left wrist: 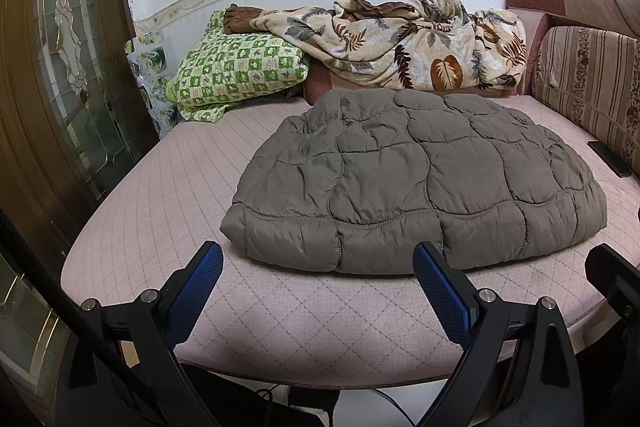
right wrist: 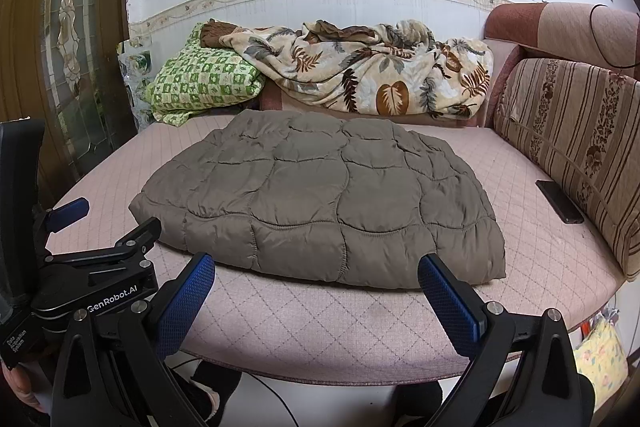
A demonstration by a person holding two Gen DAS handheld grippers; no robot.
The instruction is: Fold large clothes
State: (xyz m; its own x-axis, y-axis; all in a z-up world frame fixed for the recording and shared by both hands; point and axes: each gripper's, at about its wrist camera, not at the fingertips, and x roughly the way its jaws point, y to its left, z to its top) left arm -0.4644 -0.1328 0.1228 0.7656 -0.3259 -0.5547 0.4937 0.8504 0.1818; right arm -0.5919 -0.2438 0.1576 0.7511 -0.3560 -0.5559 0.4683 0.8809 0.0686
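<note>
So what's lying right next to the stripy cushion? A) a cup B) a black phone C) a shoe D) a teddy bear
B: a flat black phone lies on the pink seat cover, right beside the striped cushion.

The grey quilted padded jacket [right wrist: 320, 199] lies folded mid-way on the pink quilted sofa seat [right wrist: 320, 323]. Behind it sit the green checked pillow [right wrist: 204, 83] at left and the leaf-print fleece blanket [right wrist: 380, 75] at right. The black phone [right wrist: 559, 201] lies right, beside the striped back cushion [right wrist: 568, 139].

Each black claw [left wrist: 318, 261] [right wrist: 316, 273] has blue textured pads [right wrist: 182, 303], silver screws, white "GenRobot.AI" lettering.
</note>
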